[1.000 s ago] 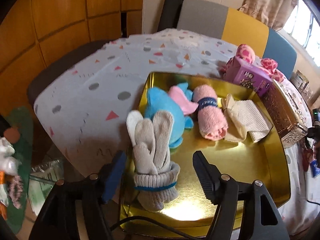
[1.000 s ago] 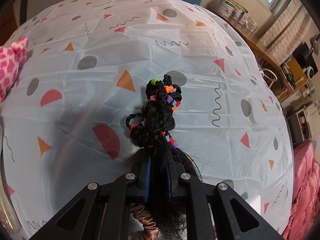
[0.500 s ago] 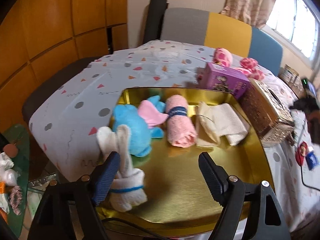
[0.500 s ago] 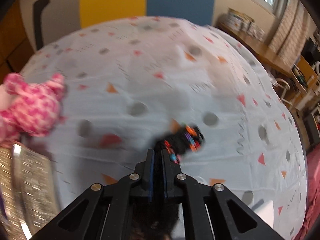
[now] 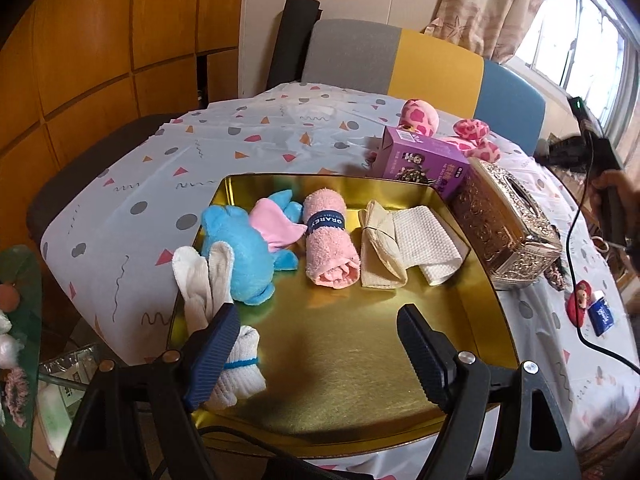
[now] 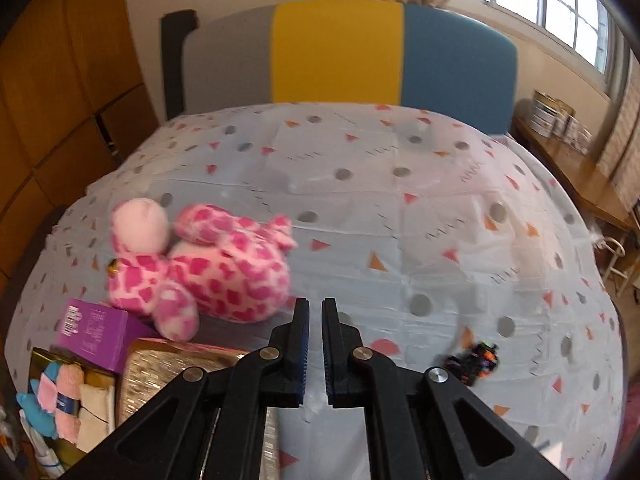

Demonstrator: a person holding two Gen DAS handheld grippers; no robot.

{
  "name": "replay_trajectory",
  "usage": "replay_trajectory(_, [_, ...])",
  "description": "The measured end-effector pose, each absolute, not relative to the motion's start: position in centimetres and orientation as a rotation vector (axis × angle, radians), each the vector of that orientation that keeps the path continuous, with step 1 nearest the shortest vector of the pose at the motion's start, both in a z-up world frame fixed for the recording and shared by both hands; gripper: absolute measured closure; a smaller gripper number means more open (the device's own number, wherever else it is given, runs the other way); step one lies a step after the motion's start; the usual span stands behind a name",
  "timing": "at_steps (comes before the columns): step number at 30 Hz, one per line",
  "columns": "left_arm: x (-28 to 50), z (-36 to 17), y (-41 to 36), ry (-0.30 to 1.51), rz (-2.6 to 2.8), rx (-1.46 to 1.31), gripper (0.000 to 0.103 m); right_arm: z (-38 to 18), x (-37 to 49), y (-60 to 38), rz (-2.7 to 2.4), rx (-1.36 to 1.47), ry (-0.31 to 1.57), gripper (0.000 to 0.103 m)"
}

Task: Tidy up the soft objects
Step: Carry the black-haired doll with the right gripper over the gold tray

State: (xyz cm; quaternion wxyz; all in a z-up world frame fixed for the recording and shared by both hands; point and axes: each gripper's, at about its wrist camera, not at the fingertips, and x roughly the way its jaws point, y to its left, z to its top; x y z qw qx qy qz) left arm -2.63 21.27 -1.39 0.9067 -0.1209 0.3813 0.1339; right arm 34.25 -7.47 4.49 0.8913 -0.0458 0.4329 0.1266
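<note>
At the far left of the golden tray, the rolled white socks lie against its left rim, partly behind one finger of the left hand-held gripper. This hand-held gripper is wide open and holds nothing; it hangs above the near part of the tray. Next to the socks come the blue plush toy, then the rolled pink towel with a dark band, then the folded cream cloths. All these look light and soft, so I judge they will squash under the fingers; the best place to take each is across its thick middle.

To the right of the tray stand the purple box and the ornate tissue box, both stiff. Beyond them, on the dotted surface, lies the pink spotted plush giraffe, not yet in the tray. Its body is fat and springy, I think, and gives a better hold than the thin legs.

The right hand-held gripper is nearly closed, with only a narrow gap and nothing between the fingers. Further right, a small black hair tie bundle with coloured bands rests on the surface. Only the right wrist view shows this bundle and the whole giraffe; only the left one shows the tray contents clearly.
</note>
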Motion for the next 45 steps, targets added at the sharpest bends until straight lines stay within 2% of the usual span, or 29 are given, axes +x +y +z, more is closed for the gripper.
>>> replay_trajectory(3, [-3.0,-1.4,21.4,0.782,0.269,-0.259,0.022,2.5,34.7,-11.5,0.199,-0.074,0.98,0.069])
replay_trajectory(4, [-3.1,-1.4,21.4,0.781,0.269,-0.26,0.022,1.8,34.7,-12.5,0.19,-0.07,1.007,0.065])
replay_trajectory(12, [-2.5,-1.7,21.0,0.798,0.27,-0.254,0.021,-4.6,35.3,-19.5,0.062,0.003,1.212,0.061])
replay_trajectory(16, [-2.3,-2.0,20.8,0.819,0.275,-0.247,0.021,-6.6,35.8,-20.6,0.049,0.123,1.23,0.06])
replay_trajectory(21, [-2.1,-2.1,20.4,0.833,0.281,-0.232,0.021,-8.7,36.7,-21.1,0.01,0.202,1.207,0.06])
replay_trajectory(22, [-2.0,-2.2,20.4,0.837,0.283,-0.229,0.021,-8.8,36.8,-20.8,0.007,0.174,1.188,0.064])
replay_trajectory(23, [-2.0,-2.3,20.4,0.842,0.284,-0.229,0.021,-8.7,36.9,-20.4,0.001,0.142,1.176,0.072])
replay_trajectory(24, [-2.0,-2.3,20.5,0.846,0.285,-0.229,0.021,-8.5,36.8,-20.1,0.008,0.131,1.171,0.092])
replay_trajectory(37, [-2.7,-2.2,20.7,0.828,0.257,-0.267,0.021,3.7,34.0,-9.6,0.318,-0.073,0.898,0.093])
replay_trajectory(45, [-4.3,-1.4,21.6,0.789,0.262,-0.292,0.021,6.9,30.9,0.2,0.423,-0.193,0.813,0.093])
